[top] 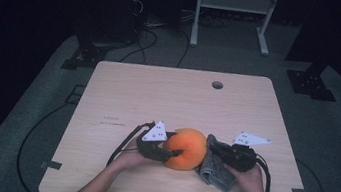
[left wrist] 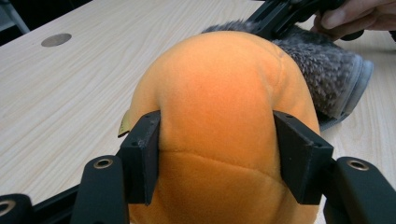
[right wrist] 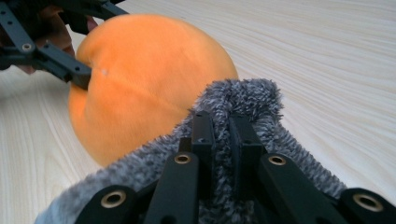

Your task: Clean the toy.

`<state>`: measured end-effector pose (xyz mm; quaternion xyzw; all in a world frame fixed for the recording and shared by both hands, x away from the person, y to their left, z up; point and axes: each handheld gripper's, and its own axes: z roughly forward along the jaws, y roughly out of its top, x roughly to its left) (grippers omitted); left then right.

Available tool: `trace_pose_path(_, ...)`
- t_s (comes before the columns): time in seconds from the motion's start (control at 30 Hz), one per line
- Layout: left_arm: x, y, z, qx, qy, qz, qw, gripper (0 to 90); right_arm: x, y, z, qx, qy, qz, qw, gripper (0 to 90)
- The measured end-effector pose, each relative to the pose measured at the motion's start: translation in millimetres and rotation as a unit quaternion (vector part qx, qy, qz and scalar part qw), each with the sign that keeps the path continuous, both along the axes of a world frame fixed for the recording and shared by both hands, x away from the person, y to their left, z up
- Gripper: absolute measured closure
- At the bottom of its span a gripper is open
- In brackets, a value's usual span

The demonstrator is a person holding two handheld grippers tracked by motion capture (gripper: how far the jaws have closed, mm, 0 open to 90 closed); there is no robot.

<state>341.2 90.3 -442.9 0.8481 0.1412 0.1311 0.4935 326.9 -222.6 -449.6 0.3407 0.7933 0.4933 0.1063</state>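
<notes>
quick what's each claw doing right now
Left claw: closed on the orange plush ball, pads pressing its sides.
Right claw: shut, pinching the grey fuzzy slipper.

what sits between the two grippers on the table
In the high view, an orange plush ball and a grey fuzzy slipper lie between the left gripper and right gripper.

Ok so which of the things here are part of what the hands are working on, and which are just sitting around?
In the job:
- orange plush, pinched between the left claw's jaws
- grey fuzzy cloth, clamped in the right claw, touching the plush

Just there:
- table with its round hole
- white frame on the floor behind
- cables on the floor
</notes>
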Motion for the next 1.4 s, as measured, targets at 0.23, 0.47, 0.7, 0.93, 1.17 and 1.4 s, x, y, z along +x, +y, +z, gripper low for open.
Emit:
trace_pose_path(0.23, -4.1, -8.1, 3.0, 0.013, -0.016, -0.006, 0.9998, 37.6, -13.0, 25.2, 29.2, 0.019, -0.073, 0.047, 0.996, 81.6)
trace_pose_path(0.47, -2.7, -4.4, 2.4, 0.003, -0.006, -0.01, 0.9999, 37.1, -9.5, 25.1, 20.9, 0.002, -0.063, 0.039, 0.9973, 81.9)
trace_pose_path(0.7, -10.0, -15.5, 7.2, 0.029, -0.034, -0.012, 0.9989, 36.6, -22.2, 18.0, 25.3, 0.008, -0.078, 0.041, 0.9961, 81.7)
trace_pose_path(0.93, -7.3, -14.2, 6.2, 0.023, -0.023, -0.013, 0.9994, 35.6, -19.0, 36.6, 24.7, -0.004, -0.089, 0.061, 0.9941, 81.8)
trace_pose_path(1.17, -6.8, -15.4, 5.9, 0.024, -0.023, -0.013, 0.9994, 35.2, -18.4, 20.5, 21.2, -0.022, -0.074, 0.04, 0.9962, 82.1)
trace_pose_path(1.4, -9.0, -21.5, 6.7, 0.027, -0.03, -0.011, 0.9991, 32.9, -21.4, 40.5, 34.3, 0.013, -0.105, 0.075, 0.9915, 81.7)
